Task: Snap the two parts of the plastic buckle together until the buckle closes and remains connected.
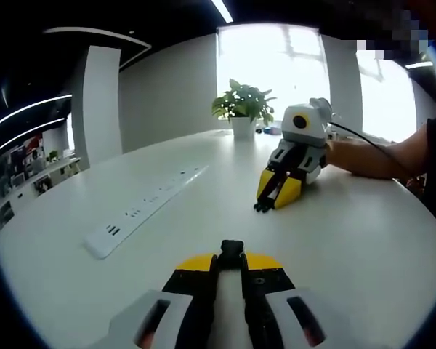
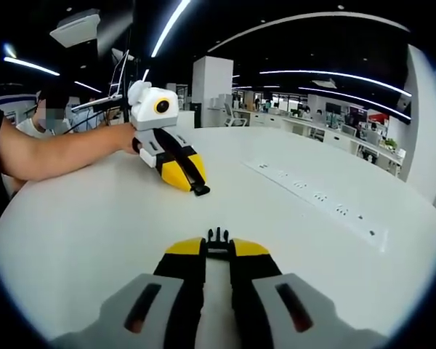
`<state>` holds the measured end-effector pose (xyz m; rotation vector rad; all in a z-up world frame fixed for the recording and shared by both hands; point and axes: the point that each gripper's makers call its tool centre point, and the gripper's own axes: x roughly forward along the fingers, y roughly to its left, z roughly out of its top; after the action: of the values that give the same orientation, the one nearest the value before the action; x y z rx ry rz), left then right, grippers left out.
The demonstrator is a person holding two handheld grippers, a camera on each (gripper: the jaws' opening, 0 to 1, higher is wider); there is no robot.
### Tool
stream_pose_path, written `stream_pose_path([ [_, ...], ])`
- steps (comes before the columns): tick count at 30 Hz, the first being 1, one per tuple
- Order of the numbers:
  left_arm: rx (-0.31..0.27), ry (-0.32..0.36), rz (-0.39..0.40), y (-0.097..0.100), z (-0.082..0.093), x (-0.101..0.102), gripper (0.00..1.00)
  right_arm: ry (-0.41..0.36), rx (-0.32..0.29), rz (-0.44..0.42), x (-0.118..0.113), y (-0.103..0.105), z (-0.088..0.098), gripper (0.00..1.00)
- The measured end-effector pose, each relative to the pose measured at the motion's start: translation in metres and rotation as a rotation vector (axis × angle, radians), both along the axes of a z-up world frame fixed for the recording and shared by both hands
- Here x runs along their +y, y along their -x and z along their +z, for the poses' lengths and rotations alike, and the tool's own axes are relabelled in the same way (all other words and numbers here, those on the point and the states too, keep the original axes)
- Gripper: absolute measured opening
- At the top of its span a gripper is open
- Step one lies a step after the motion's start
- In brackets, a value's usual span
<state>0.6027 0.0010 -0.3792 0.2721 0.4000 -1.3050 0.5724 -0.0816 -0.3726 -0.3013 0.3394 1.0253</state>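
Item 1, nearest: my left tool (image 1: 231, 256), jaws pressed together and pinching one black buckle half (image 1: 232, 249), which pokes out just past the jaw tips. It sits low over the white bench (image 1: 349, 240).

Item 2, nearest in the right gripper view: my right tool (image 2: 217, 247), jaws likewise pressed together on the other buckle half (image 2: 217, 235), its pronged end sticking forward beyond the tips.

Item 3, the relation that matters: the two tools face each other across the bench, well apart. In the left gripper view the right tool lies ahead and to the right, tips angled down onto the bench; in the right gripper view the left tool lies ahead and to the left, a dark piece showing at its tip. Each half's long axis runs along its own jaws, so I judge the coming move to be a straight closing of the gap, nose to nose, with the two axes brought into one line first.

Item 4, mid-distance: a long white power strip (image 1: 142, 211) lying flat, off to the side of the closing path.

Item 5, far: a potted plant (image 1: 241, 109) at the bench's back edge.
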Motion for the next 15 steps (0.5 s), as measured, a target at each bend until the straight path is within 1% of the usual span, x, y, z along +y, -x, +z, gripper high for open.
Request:
stream_pose_path([
  [7, -0.005, 0.007, 0.001, 0.0019, 0.0001, -0.0007, 0.12, -0.004, 0.003, -0.006, 0.0001, -0.0001, 0.0, 0.12],
  [12, 0.0, 0.001, 0.011, 0.0027, 0.0002, -0.0015, 0.12, 0.005, -0.013, -0.017, 0.0003, -0.0027, 0.0007, 0.12],
  [14, 0.011, 0.004, 0.017, 0.004, 0.0001, -0.0019, 0.12, 0.01, -0.018, -0.018, 0.0004, -0.0028, 0.0009, 0.12],
  [15, 0.033, 0.021, 0.019, 0.0054, 0.0006, -0.0035, 0.12, 0.016, -0.021, -0.019, 0.0004, -0.003, 0.0011, 0.12],
])
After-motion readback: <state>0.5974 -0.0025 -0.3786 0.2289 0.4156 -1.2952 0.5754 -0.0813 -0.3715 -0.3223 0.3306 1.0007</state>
